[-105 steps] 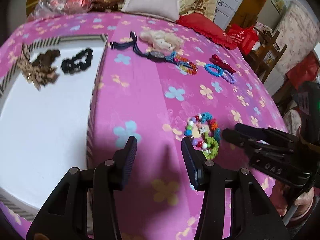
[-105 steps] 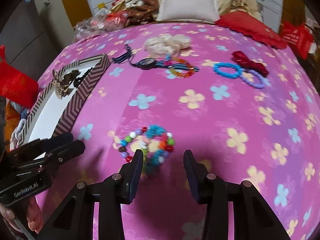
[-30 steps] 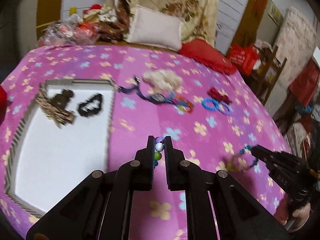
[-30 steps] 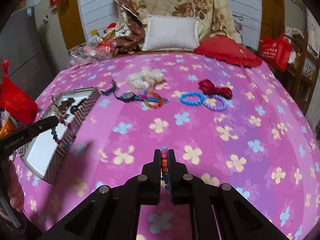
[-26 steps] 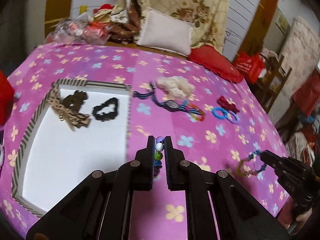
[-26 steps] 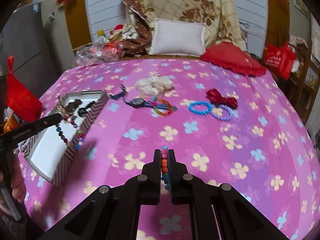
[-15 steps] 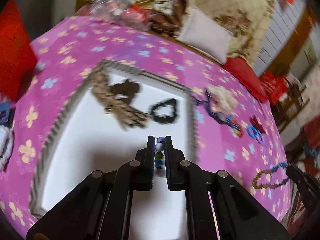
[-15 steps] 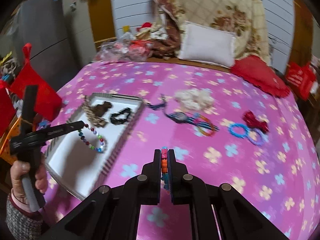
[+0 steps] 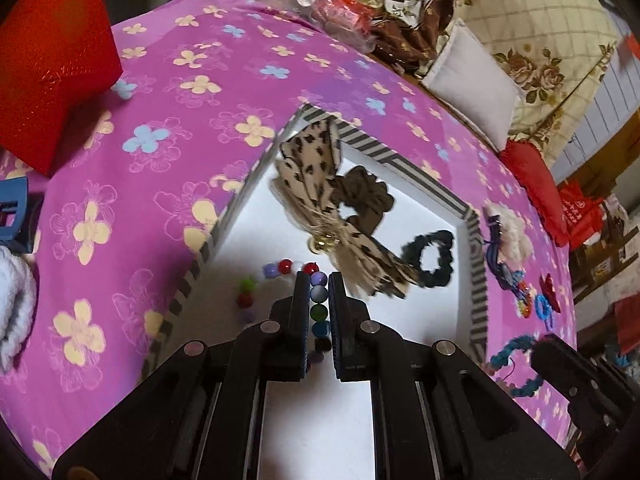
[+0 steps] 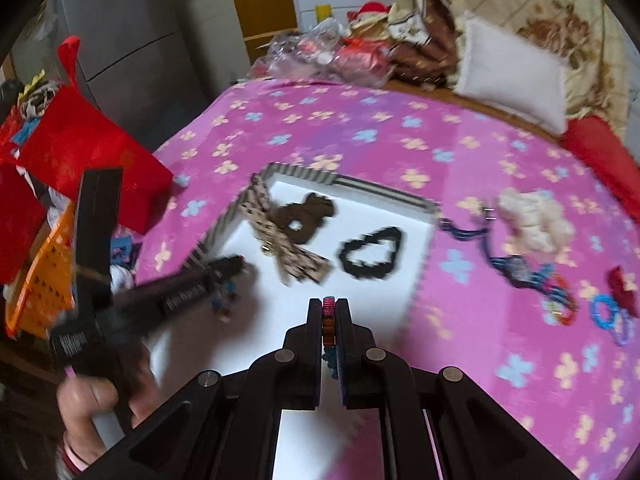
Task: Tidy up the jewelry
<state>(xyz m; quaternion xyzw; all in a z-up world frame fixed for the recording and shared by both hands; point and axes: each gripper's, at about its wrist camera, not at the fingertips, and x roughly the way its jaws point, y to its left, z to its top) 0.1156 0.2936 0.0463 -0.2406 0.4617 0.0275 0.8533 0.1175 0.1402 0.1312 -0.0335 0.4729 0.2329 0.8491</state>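
The left gripper [image 9: 319, 300] is clamped narrow on a bracelet of round multicoloured beads [image 9: 319, 292], several of them stacked between its black pads, while the free loop of red, lilac and green beads trails forward and to the left over the white floor of the shallow striped-rim tray [image 9: 476, 280]. The drop spot therefore lies directly beneath and just ahead of this gripper, in the bare near part of the tray, with the leopard-print fabric bow [image 9: 320, 200], the brown scrunchie [image 9: 366, 200] and the black scrunchie [image 9: 430, 254] lying farther along its line of sight. The right gripper [image 10: 329, 322] is closed on a strand of pink, orange and teal beads [image 10: 328, 320], hanging over the tray's near right part. Judging by height, the left hand looks closer to releasing; a short descent and opening should lay its beads flat.
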